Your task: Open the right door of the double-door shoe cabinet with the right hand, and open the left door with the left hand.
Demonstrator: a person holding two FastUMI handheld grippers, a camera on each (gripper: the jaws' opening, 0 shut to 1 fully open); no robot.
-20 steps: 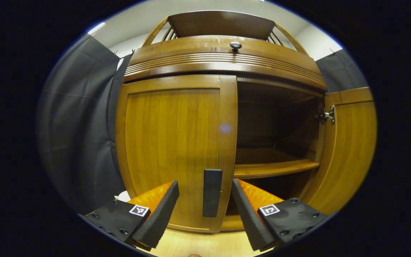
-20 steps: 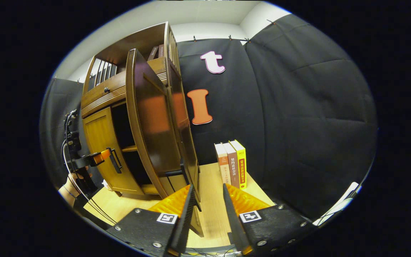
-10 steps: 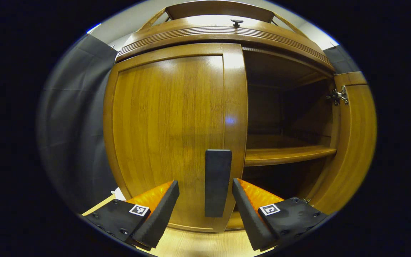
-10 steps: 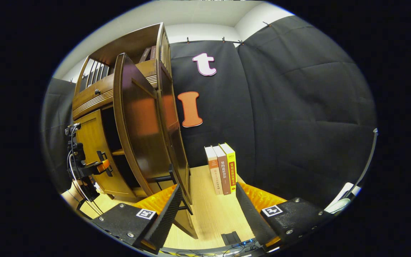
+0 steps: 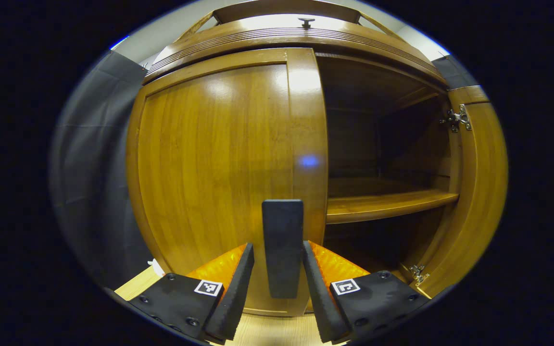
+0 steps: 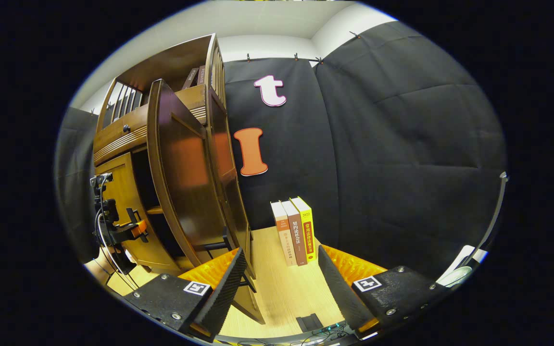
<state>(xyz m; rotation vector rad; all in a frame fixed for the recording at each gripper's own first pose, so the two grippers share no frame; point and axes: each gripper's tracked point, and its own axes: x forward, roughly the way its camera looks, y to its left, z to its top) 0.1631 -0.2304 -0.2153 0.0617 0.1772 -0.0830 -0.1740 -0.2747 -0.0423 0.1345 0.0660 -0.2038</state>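
Note:
The wooden shoe cabinet's left door (image 5: 219, 158) is closed, with a dark upright handle (image 5: 283, 245) near its inner edge. My left gripper (image 5: 278, 245) straddles that handle: the right finger lies against it and a thin gap shows on the left side. The right door (image 5: 479, 192) stands swung wide open. In the right gripper view this right door (image 6: 185, 178) is just left of my right gripper (image 6: 282, 249), which is open and holds nothing. The left gripper (image 6: 135, 226) shows there at the left door.
Inside the cabinet a wooden shelf (image 5: 387, 204) is bare. A drawer with a knob (image 5: 306, 21) tops the doors. Three books (image 6: 296, 230) stand on the light wooden table (image 6: 277, 283) against the black cloth wall. A small dark object (image 6: 309, 321) lies near the table's front edge.
My left gripper has moved closer to the left door and its fingers have narrowed around the handle. My right gripper has opened, let go of the right door and drawn slightly away.

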